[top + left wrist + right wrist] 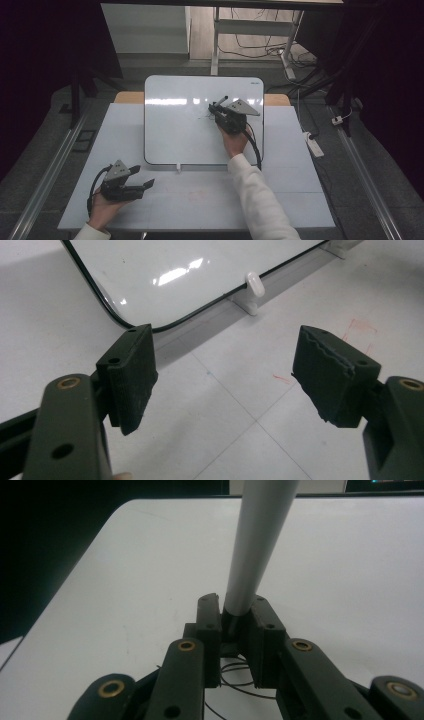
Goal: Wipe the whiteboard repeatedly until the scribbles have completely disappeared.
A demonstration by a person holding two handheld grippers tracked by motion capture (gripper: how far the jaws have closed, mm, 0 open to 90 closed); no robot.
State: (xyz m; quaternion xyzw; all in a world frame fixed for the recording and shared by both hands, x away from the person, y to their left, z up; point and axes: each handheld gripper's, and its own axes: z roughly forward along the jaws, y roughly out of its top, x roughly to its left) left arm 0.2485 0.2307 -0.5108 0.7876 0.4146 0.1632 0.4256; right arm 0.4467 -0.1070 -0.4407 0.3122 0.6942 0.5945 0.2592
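Up on the white counter [200, 200], the right tongs [216, 108] pinch a grey marker [255, 545] over the glossy whiteboard [175, 125], thin black lines beneath; left tongs [142, 176] rest spread nearby. Dark room, cables behind.

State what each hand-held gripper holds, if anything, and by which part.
The right hand-held gripper clamps a marker near its lower, writing end, over the whiteboard. The left hand-held gripper is open and holds nothing.

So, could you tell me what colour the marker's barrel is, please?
Light grey barrel, clearest in the right gripper view.
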